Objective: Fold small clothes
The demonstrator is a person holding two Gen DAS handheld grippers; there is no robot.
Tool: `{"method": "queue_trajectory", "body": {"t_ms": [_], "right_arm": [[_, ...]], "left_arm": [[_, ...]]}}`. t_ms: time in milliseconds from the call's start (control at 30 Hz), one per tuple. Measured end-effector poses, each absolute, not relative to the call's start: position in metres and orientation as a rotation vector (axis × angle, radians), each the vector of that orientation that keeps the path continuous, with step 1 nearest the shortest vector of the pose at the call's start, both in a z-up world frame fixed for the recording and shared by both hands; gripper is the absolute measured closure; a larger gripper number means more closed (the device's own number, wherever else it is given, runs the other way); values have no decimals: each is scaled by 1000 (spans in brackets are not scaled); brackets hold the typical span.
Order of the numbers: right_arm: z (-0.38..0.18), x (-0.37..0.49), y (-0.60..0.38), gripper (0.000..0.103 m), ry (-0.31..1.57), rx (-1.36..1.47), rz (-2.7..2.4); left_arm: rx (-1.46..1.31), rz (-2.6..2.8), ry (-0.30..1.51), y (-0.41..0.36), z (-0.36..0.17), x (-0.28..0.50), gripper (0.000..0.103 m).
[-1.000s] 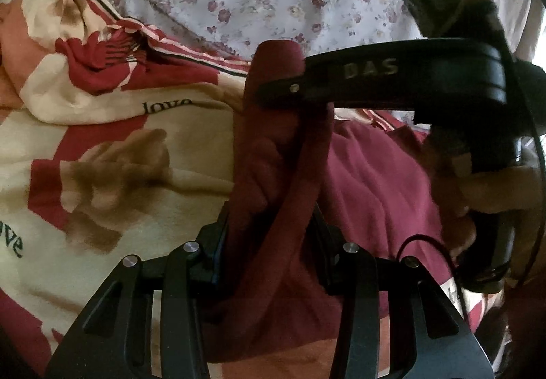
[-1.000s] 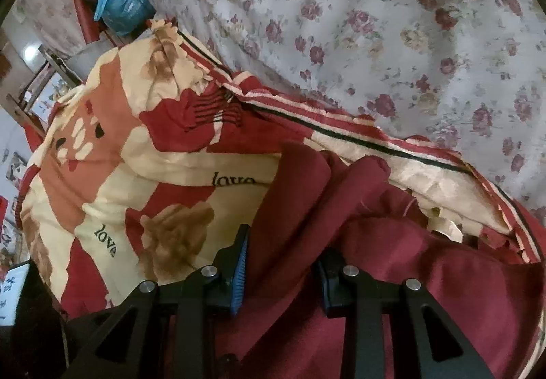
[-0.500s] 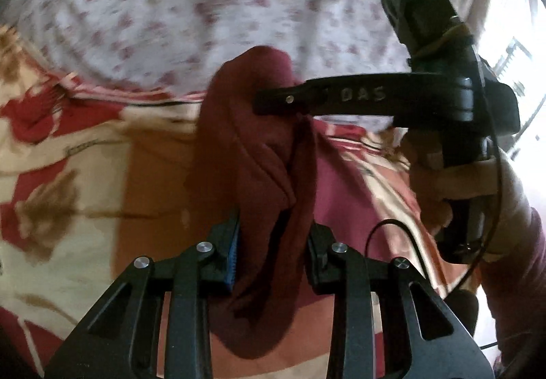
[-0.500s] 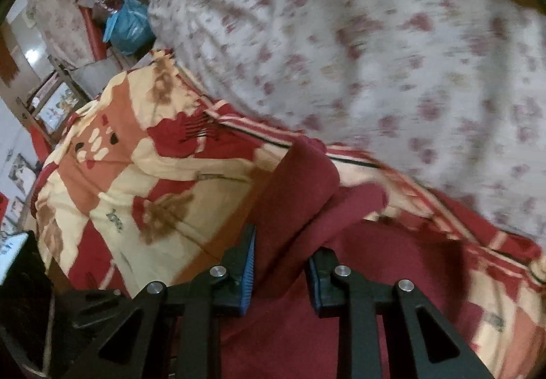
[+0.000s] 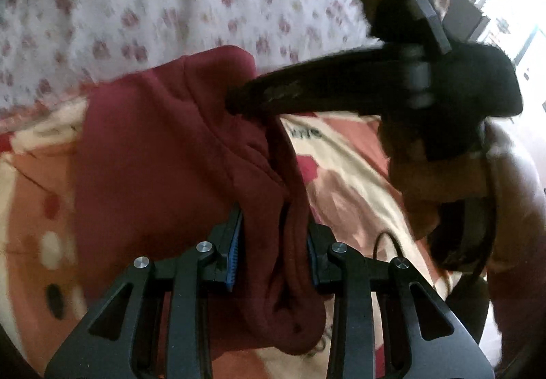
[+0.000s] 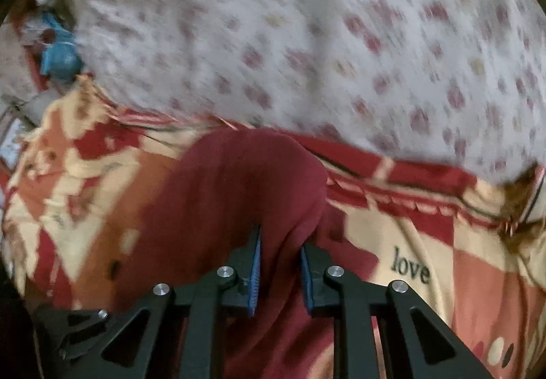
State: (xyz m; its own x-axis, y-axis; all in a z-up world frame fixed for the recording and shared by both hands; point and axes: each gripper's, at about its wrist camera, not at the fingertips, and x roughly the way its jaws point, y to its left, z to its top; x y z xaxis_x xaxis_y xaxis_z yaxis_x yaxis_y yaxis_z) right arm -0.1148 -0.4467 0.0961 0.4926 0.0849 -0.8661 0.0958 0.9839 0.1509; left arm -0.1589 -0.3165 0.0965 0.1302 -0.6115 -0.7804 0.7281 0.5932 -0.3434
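Above the patterned blanket (image 6: 402, 242), maroon garment (image 5: 163, 153) hanging lengthwise from both jaws.

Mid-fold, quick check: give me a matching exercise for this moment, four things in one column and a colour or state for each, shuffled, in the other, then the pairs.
Things:
1. maroon garment
2. floral sheet
3. patterned blanket
4. plastic bag

Colour or state:
A. white with small reddish flowers
B. blue, at the far left edge
C. pinched by both the left gripper and the right gripper
D. cream and red, printed "love"

Pairs: 1-C, 2-A, 3-D, 4-B
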Motion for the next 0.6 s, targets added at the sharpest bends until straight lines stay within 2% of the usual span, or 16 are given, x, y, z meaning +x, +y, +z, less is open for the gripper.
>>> {"method": "queue_trajectory", "body": {"t_ms": [100, 133, 167, 200, 233, 367, 467, 600], "right_arm": [[63, -109, -452, 85, 1117, 189, -55], [61, -112, -455, 84, 1106, 212, -54], [63, -115, -458, 81, 1088, 231, -53], [69, -119, -461, 67, 1076, 239, -69], [76, -125, -463, 63, 1065, 230, -95], [118, -157, -457, 63, 976, 229, -56], [137, -178, -431, 63, 921, 231, 59], [118, -196, -390, 63, 968, 185, 156]], "left_arm": [[100, -962, 1117, -323, 84, -158, 71], [81, -983, 1124, -319, 87, -159, 67], [59, -1023, 1144, -314, 93, -160, 57], [37, -1064, 1167, -305, 100, -161, 54], [28, -1084, 1171, -297, 106, -162, 51], [113, -1051, 1040, -248, 139, -170, 49], [170, -924, 975, -222, 140, -161, 49], [134, -790, 1031, -206, 117, -140, 49]]}}
